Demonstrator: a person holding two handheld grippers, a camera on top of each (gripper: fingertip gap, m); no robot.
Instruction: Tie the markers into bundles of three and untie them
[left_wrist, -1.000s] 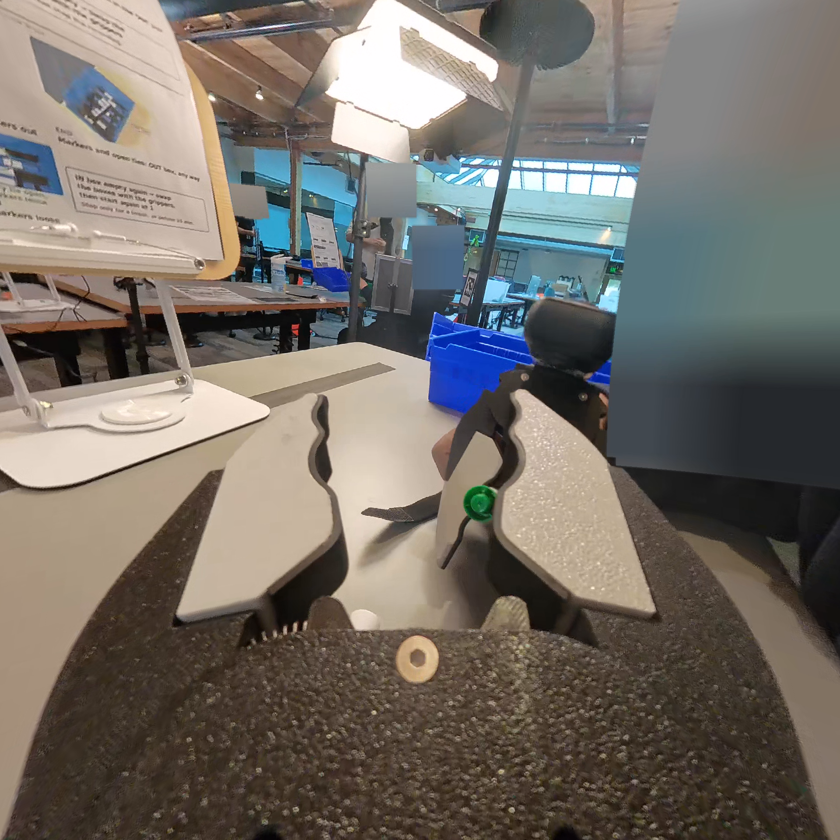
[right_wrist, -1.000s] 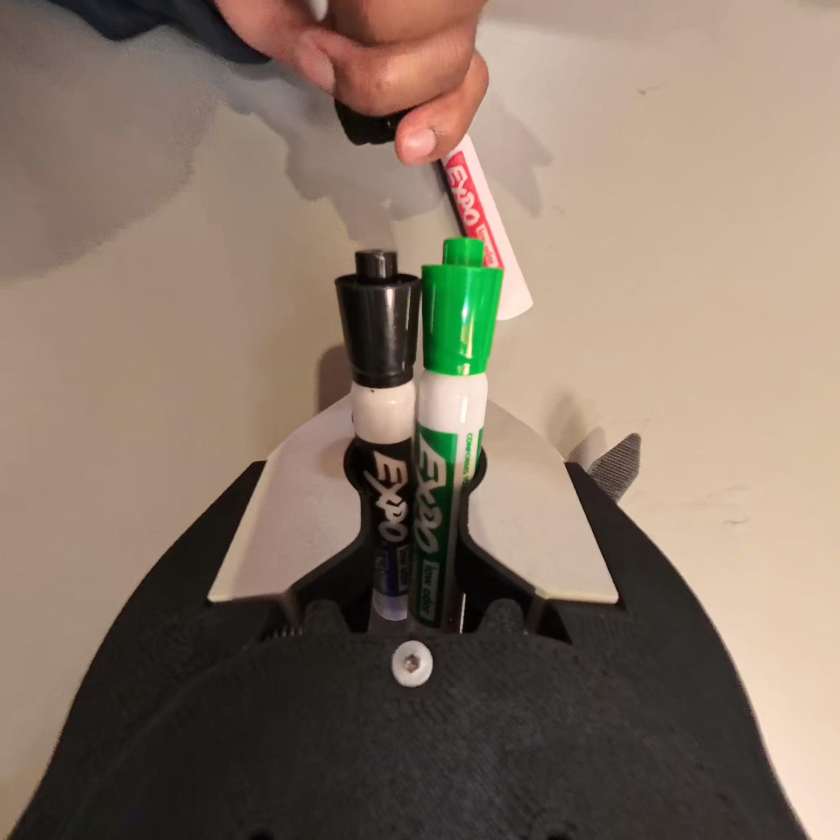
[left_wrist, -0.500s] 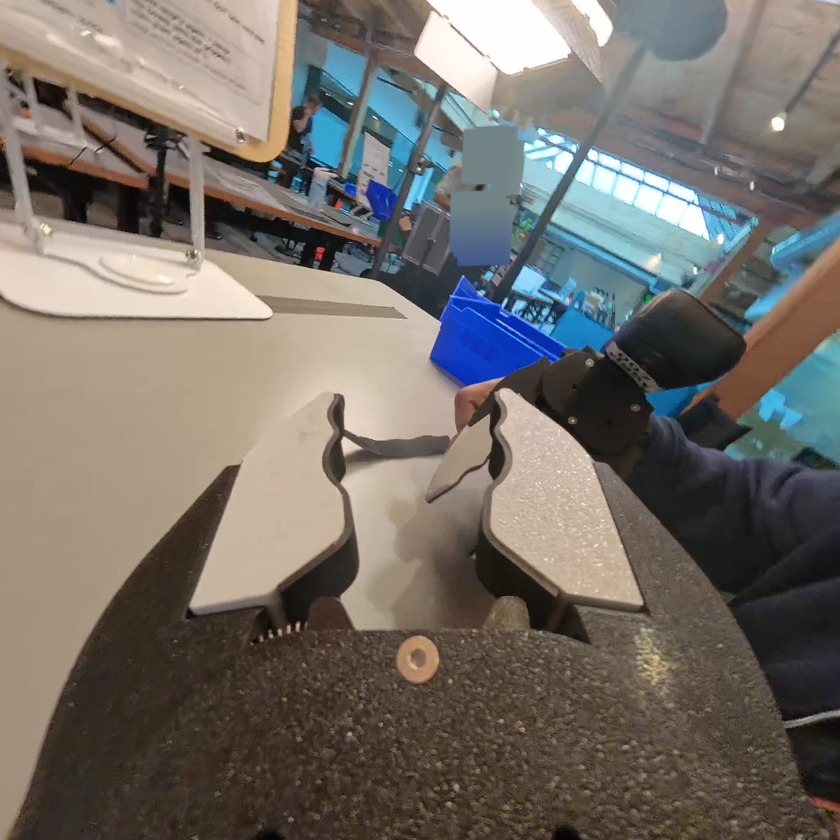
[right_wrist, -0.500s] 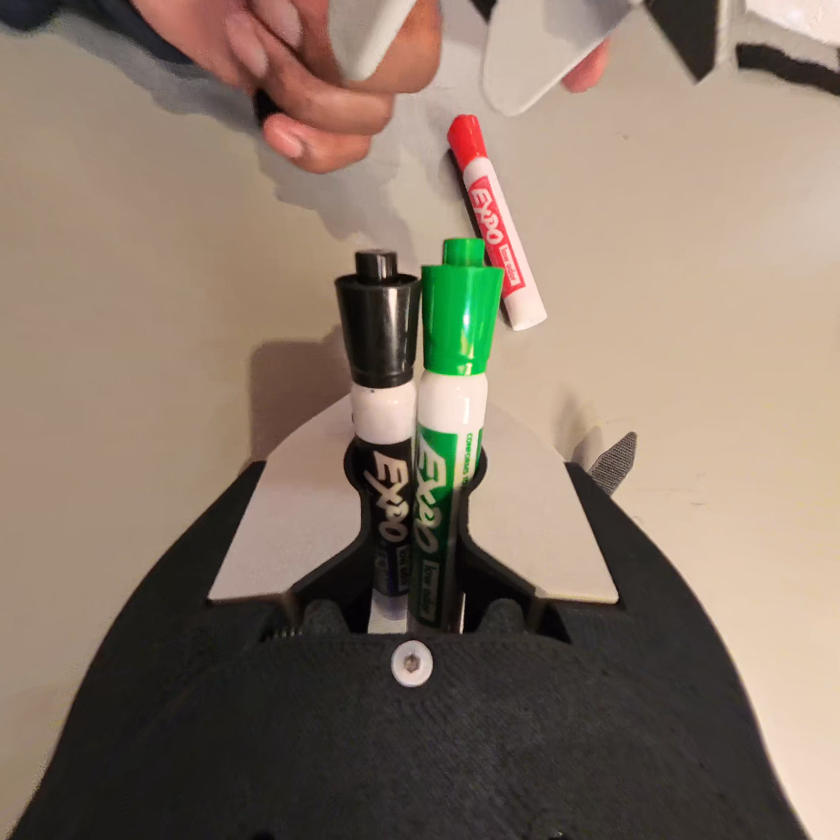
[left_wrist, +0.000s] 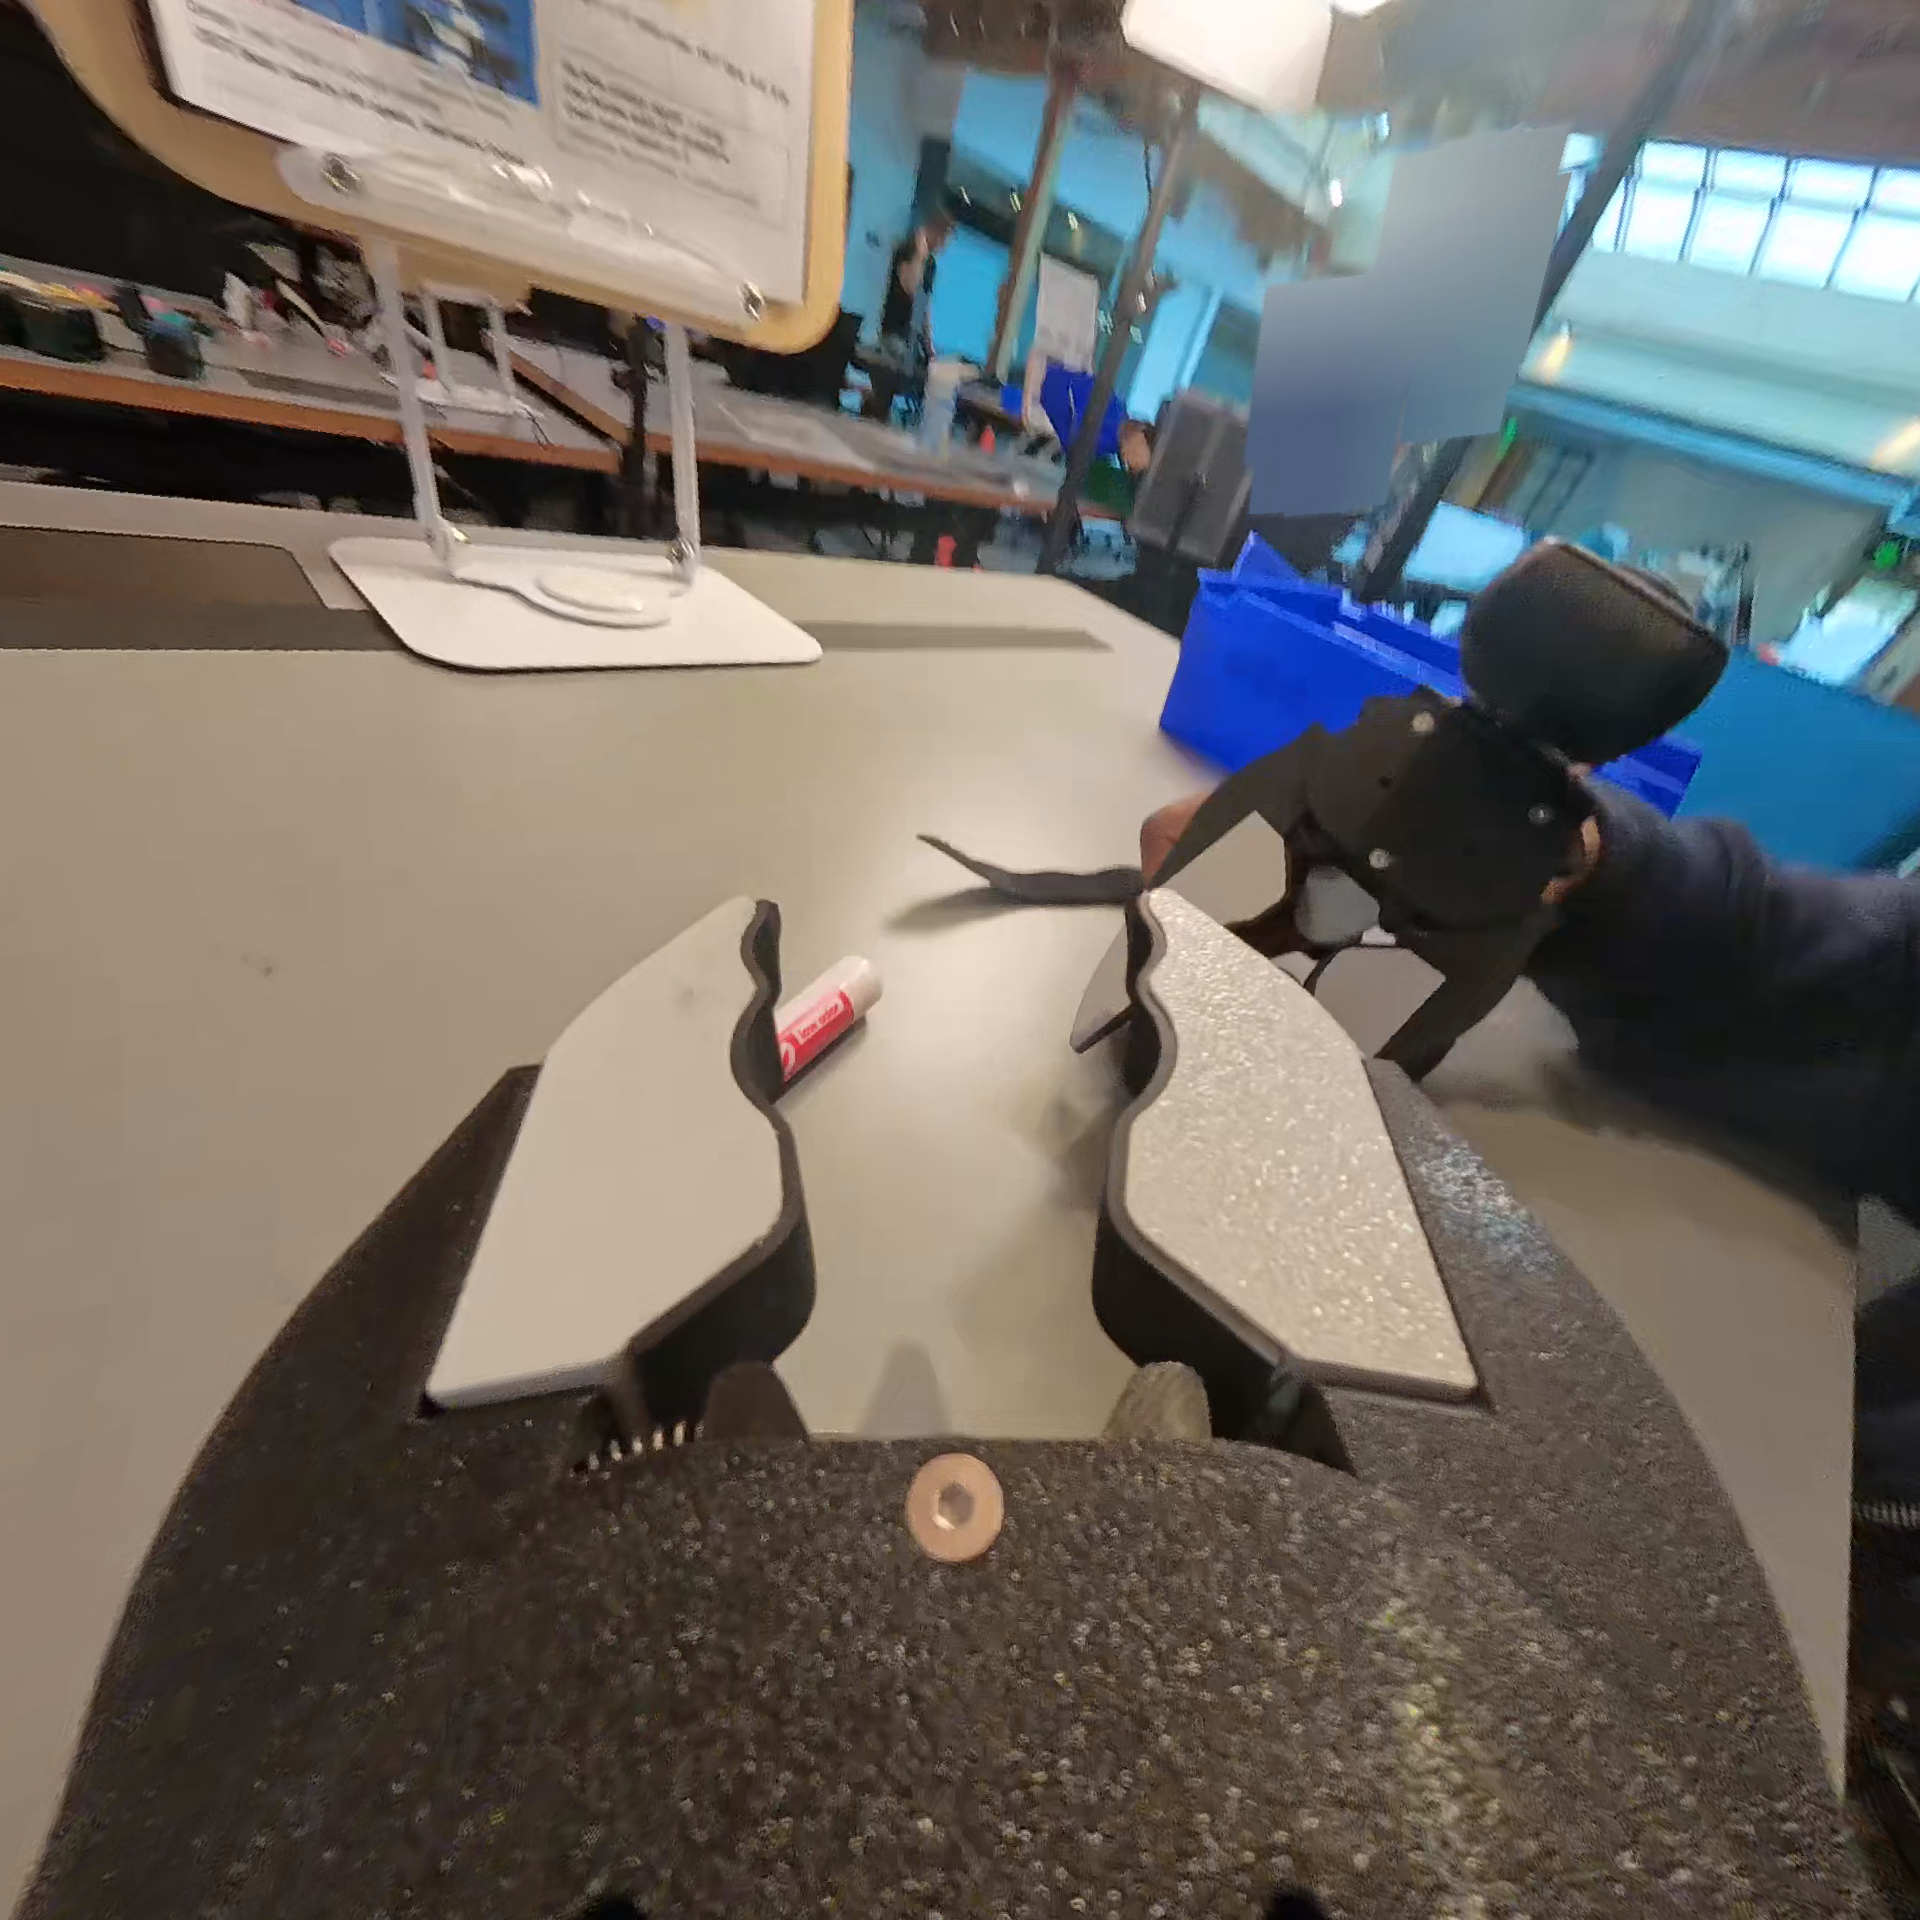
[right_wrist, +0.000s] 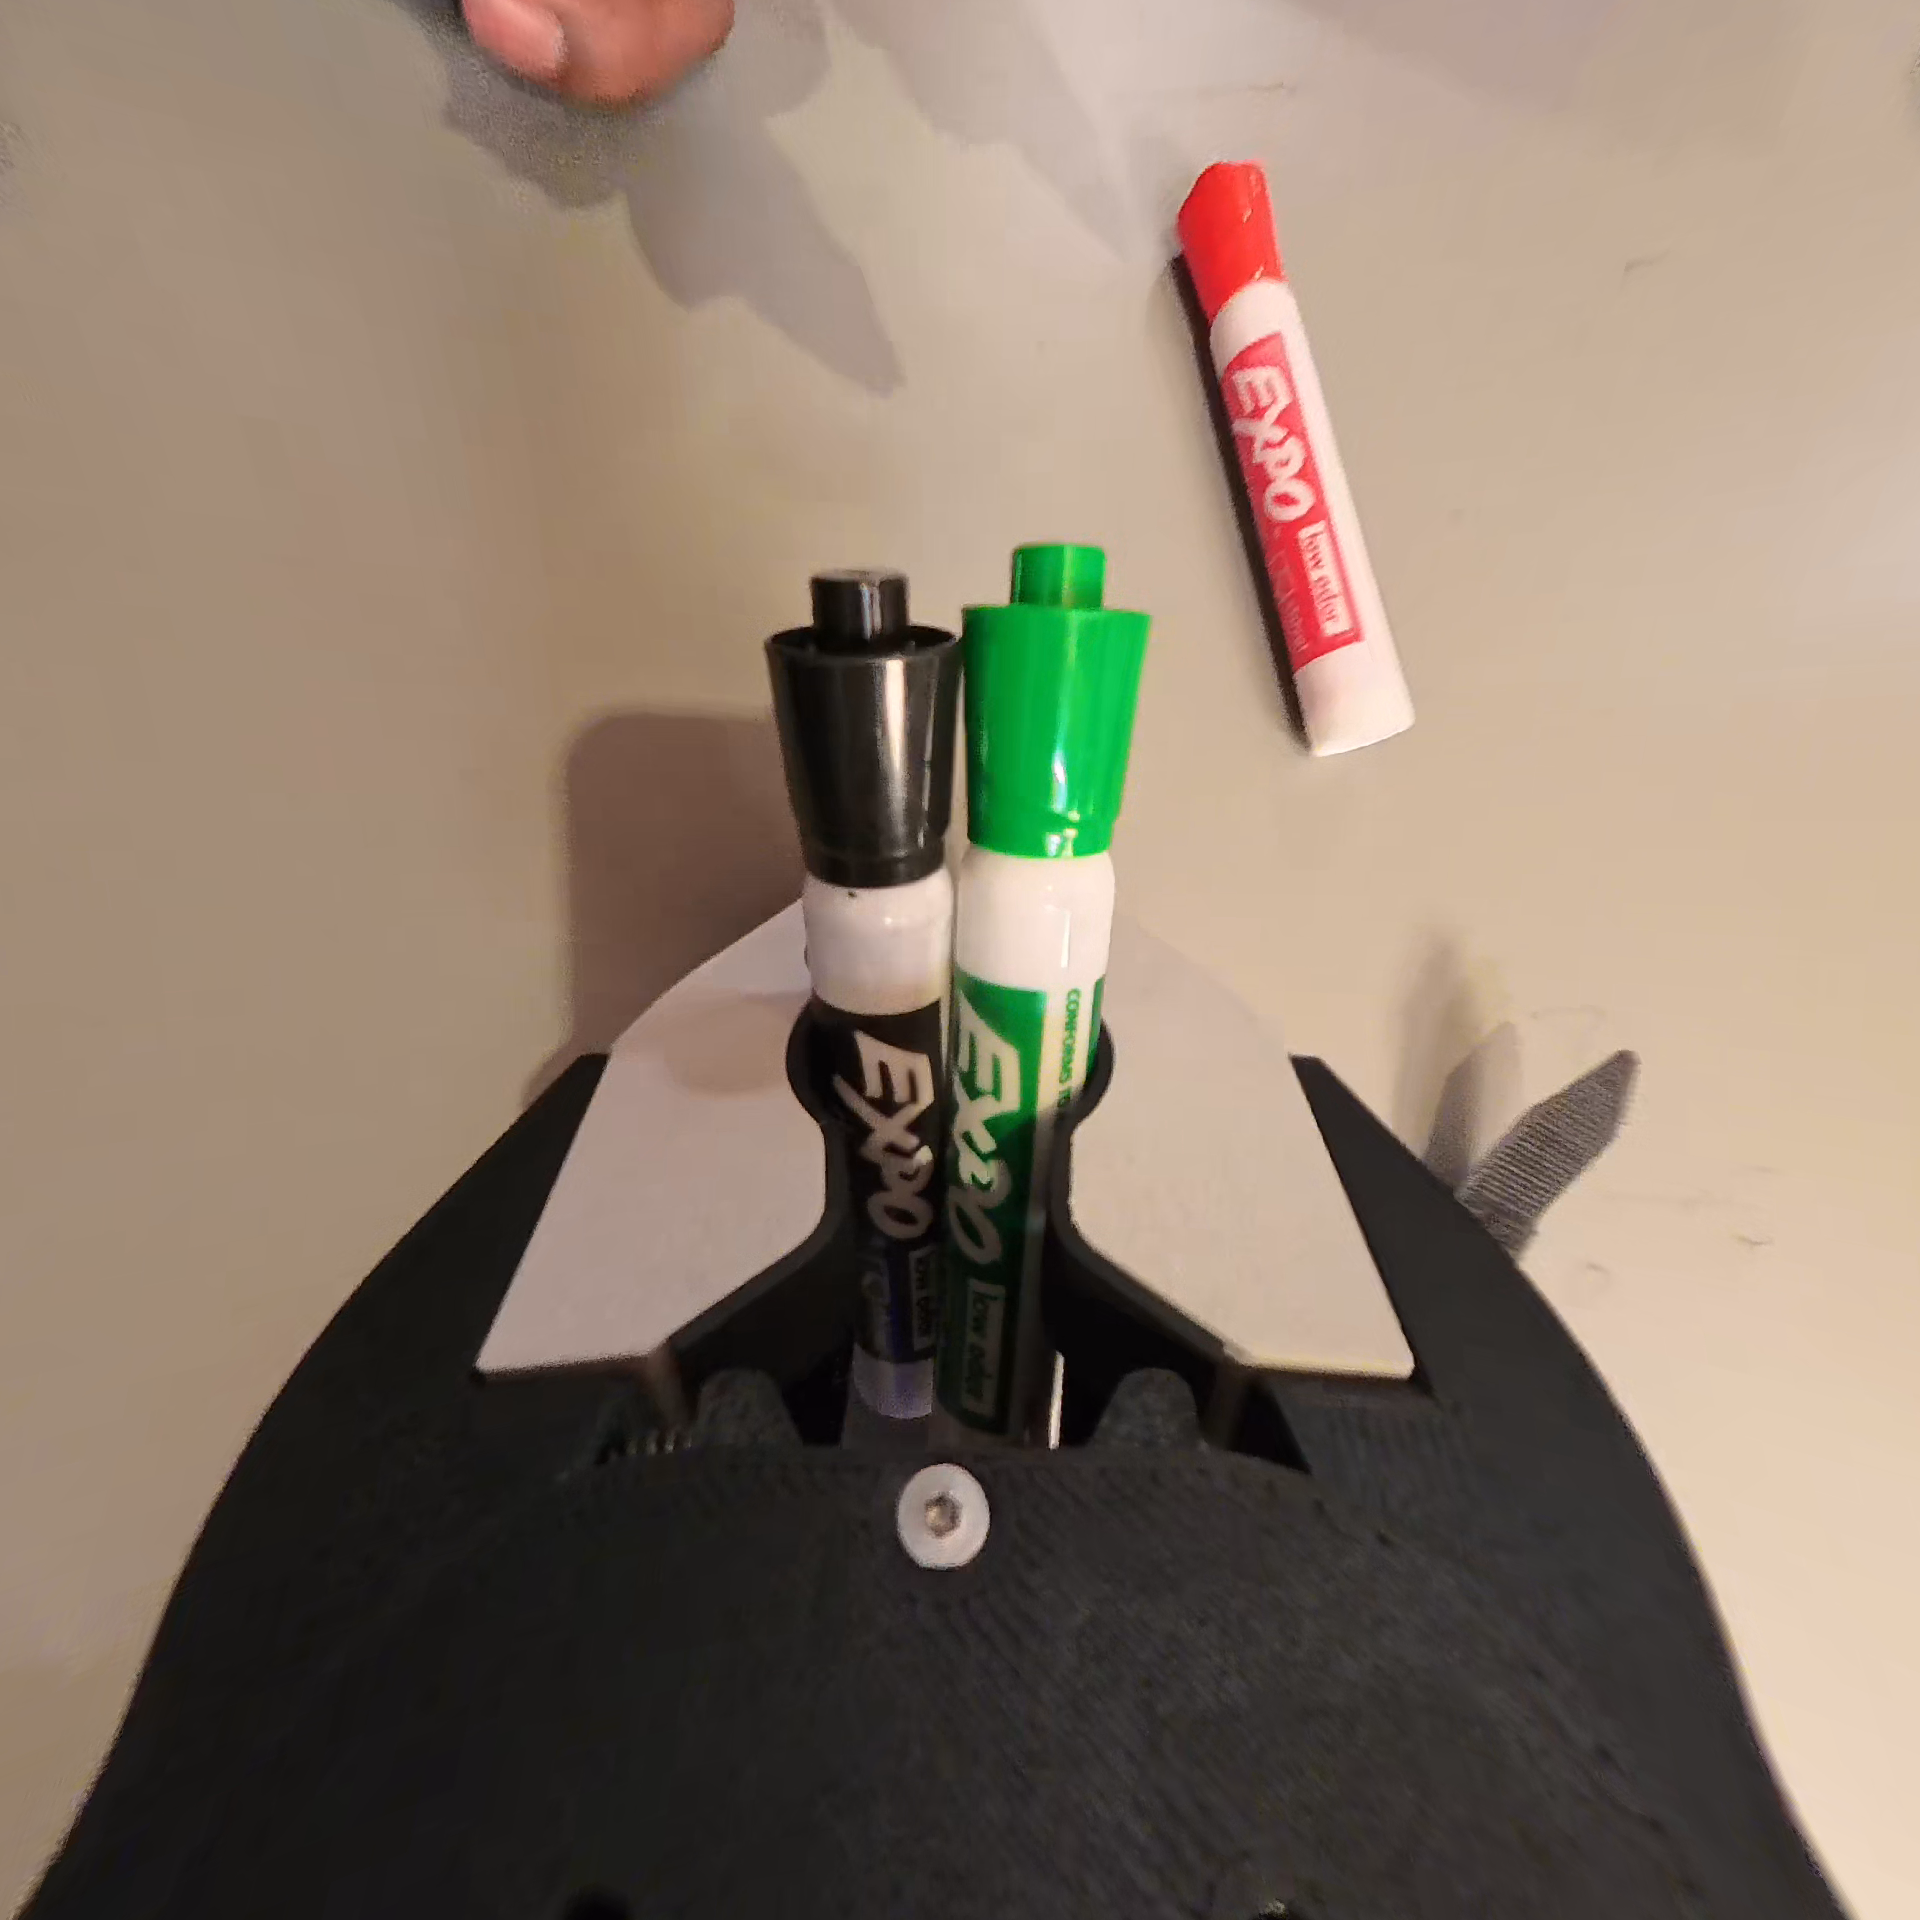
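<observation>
1. The right gripper (right_wrist: 951, 1049) pinches two dry-erase markers side by side, its pads pressed on their barrels: a black marker (right_wrist: 873, 935) on the left and a green marker (right_wrist: 1039, 935) on the right.
2. Both held markers run lengthwise along the fingers, parallel to each other, their capped ends pointing forward past the fingertips, away from the camera.
3. The green cap reaches slightly farther forward than the black one.
4. A red marker (right_wrist: 1288, 468) lies flat on the grey table (right_wrist: 312, 520), ahead and to the right of the held pair, clear of them. Its long axis runs nearly parallel to theirs, tilted a little, red cap at the far end and flat white base toward the right gripper.
5. The left gripper (left_wrist: 951, 966) has its fingers spread wide with only table between them. The white base of the red marker shows just beside the left finger's inner edge; the rest is hidden behind that finger.
6. A dark hook-and-loop strap (left_wrist: 1039, 883) lies on the table beyond the left gripper's fingertips, one end curling up.
7. A blue bin (left_wrist: 1299, 675) stands farther back on the table.
</observation>
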